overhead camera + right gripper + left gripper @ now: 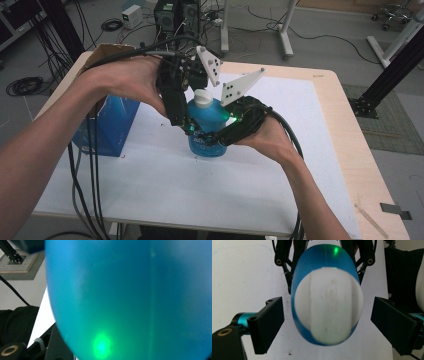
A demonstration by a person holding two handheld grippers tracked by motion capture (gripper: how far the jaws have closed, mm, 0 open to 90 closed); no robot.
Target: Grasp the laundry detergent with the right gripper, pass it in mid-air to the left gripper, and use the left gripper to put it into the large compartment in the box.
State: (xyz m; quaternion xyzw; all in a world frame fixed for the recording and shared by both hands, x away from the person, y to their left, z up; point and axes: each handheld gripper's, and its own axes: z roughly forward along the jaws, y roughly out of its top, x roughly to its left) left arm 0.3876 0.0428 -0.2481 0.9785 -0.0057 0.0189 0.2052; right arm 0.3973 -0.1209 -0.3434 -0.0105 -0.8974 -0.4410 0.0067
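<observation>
So I've got the blue bottle [207,131] standing upright on the white sheet [150,170] covering the tabletop [345,135], just right of the blue box [107,125]. My right gripper [220,136] comes in from the bottle's right and its jaws are clamped on the blue body. My left gripper [325,322] hangs right above the bottle, jaws spread wide on either side of the white cap [328,306], not touching it.
</observation>
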